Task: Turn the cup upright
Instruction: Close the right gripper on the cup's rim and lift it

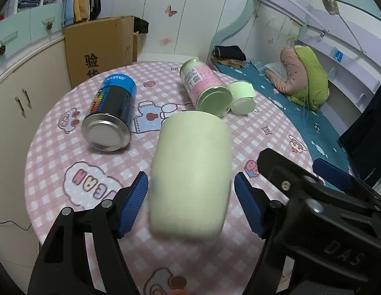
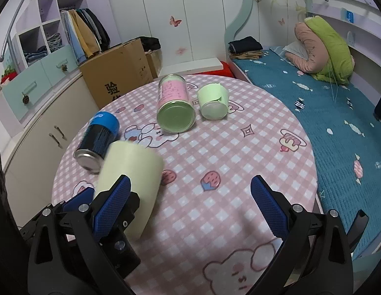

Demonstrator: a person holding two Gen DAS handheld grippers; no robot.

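Left wrist view puts your left gripper [image 1: 190, 204] spread around the pale green cup [image 1: 190, 174], a blue pad on each side of its blurred wall; whether the pads touch it you cannot tell, since a sliver of cloth shows on both sides. The cup sits near the table's near edge, toward its left side as the right wrist view shows it, and the blur hides which end is open. Your right gripper [image 2: 190, 209] hangs spread wide over bare cloth near the same edge, pinching nothing, with the cup [image 2: 131, 184] just beyond its left finger.

The round table [image 2: 252, 147] wears a pink checked cloth printed with bears and strawberries. A blue can [image 1: 111, 115] lies on its side toward the left edge, its metal base facing you. A pink-labelled can [image 1: 205, 88] lies on its side near the far edge, touching or nearly touching a small green paper cup [image 1: 241, 97] tipped over beside it.

Behind the table stand a cardboard box [image 2: 121, 73] with printed characters, white wardrobe doors [image 2: 180, 12] with butterfly stickers, and open shelves [image 2: 40, 39] with hanging clothes. To the right runs a bed [image 2: 325, 113] with a teal patterned cover, folded dark clothes and a rolled pink and green quilt [image 2: 323, 49].
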